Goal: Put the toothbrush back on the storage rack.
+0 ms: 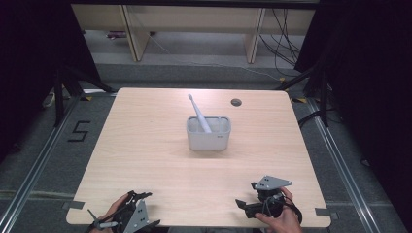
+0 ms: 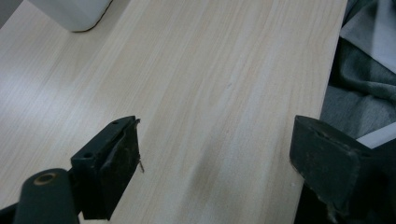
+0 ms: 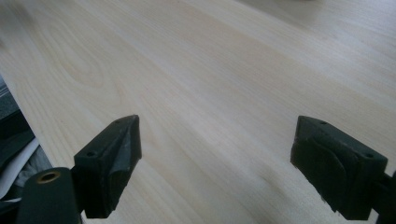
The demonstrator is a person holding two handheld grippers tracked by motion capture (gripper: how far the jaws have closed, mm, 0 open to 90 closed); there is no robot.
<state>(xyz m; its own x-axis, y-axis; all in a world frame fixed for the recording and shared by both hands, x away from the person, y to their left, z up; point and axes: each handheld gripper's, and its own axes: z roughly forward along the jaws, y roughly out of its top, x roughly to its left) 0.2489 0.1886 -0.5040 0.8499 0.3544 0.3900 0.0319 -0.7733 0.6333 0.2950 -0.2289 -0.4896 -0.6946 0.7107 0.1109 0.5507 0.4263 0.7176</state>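
A white toothbrush (image 1: 198,113) stands tilted, head up and to the left, in a pale grey box-shaped holder (image 1: 208,139) at the middle of the light wooden table (image 1: 145,145). My left gripper (image 1: 148,209) is at the near left edge, held in a hand, far from the holder. In the left gripper view this gripper (image 2: 215,140) is open over bare wood, and a corner of the holder (image 2: 74,14) shows at the top left. My right gripper (image 1: 247,194) sits near the front right edge. In its own view that gripper (image 3: 217,135) is open with nothing between its jaws.
A round cable hole (image 1: 236,102) lies in the tabletop behind the holder to the right. Wooden furniture legs (image 1: 135,34) and loose cables (image 1: 284,43) are on the floor beyond the table. A "5" mark (image 1: 79,131) is on the floor at the left.
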